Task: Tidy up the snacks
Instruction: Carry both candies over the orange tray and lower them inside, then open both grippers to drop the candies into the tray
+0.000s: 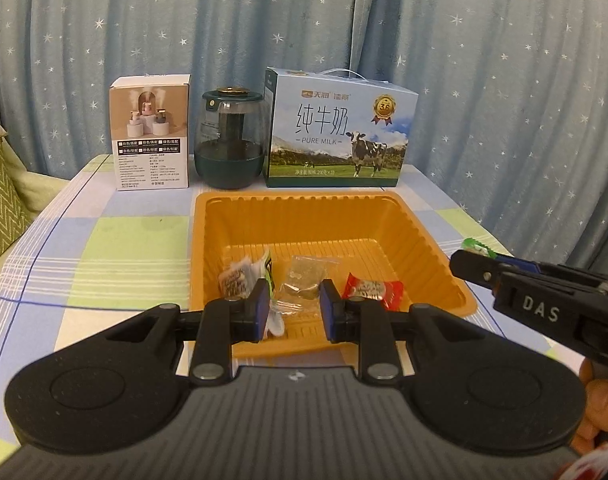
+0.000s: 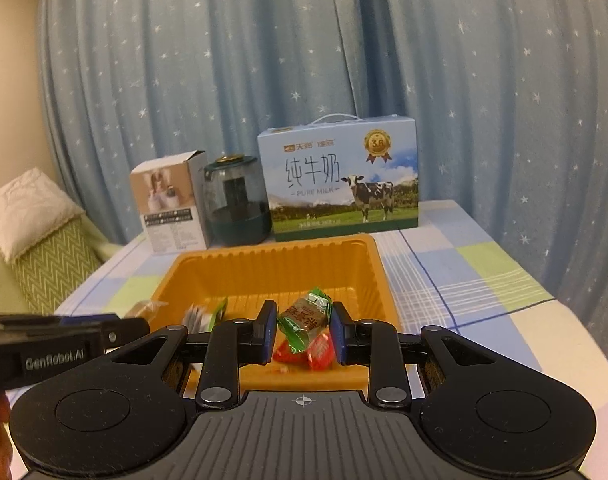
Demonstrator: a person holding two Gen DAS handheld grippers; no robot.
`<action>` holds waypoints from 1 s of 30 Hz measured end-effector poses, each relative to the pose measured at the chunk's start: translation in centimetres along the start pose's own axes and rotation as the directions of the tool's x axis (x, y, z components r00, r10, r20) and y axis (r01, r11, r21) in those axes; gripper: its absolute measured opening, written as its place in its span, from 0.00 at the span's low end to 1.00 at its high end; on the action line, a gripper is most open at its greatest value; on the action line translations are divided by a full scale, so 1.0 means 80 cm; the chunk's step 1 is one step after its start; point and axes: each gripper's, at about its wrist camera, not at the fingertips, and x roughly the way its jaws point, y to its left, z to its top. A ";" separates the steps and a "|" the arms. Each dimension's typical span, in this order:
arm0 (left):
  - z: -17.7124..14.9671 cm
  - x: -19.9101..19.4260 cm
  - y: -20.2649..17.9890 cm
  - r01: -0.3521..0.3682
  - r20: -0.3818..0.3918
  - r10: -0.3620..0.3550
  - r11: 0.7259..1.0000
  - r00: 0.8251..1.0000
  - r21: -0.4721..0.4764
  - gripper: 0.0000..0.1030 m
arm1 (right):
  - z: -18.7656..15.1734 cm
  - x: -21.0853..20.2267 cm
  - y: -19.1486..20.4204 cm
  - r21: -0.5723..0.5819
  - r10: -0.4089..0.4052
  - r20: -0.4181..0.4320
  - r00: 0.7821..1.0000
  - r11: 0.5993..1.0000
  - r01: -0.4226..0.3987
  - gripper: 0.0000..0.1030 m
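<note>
An orange plastic tray (image 1: 240, 232) sits mid-table and holds a brown-and-white snack packet (image 1: 236, 278), a clear-wrapped brown snack (image 1: 304, 280) and a red candy (image 1: 369, 290). My left gripper (image 1: 295, 312) is open and empty above the tray's near edge. My right gripper (image 2: 302, 330) is shut on a green-and-brown wrapped candy (image 2: 305, 316) and holds it over the tray (image 2: 272, 268), above the red candy (image 2: 319, 354). In the left wrist view the right gripper (image 1: 469, 258) comes in from the right with the candy's green end (image 1: 477, 247) showing.
A white product box (image 1: 152, 136), a dark green glass jar (image 1: 230, 144) and a blue milk carton box (image 1: 337, 136) stand in a row behind the tray. The checked tablecloth (image 1: 104, 248) covers the table. A cushioned seat (image 1: 0, 200) is at the left, curtains behind.
</note>
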 end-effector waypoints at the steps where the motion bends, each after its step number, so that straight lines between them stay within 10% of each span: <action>1: 0.002 0.004 0.001 0.001 0.000 -0.001 1.000 1.000 -0.002 0.23 | 0.001 0.007 -0.002 0.007 0.001 -0.005 1.000 1.000 -0.001 0.28; 30: 0.018 0.069 0.036 -0.023 -0.038 0.020 0.996 0.999 -0.088 0.33 | 0.006 0.085 -0.032 0.127 0.044 -0.082 0.996 0.991 -0.033 0.28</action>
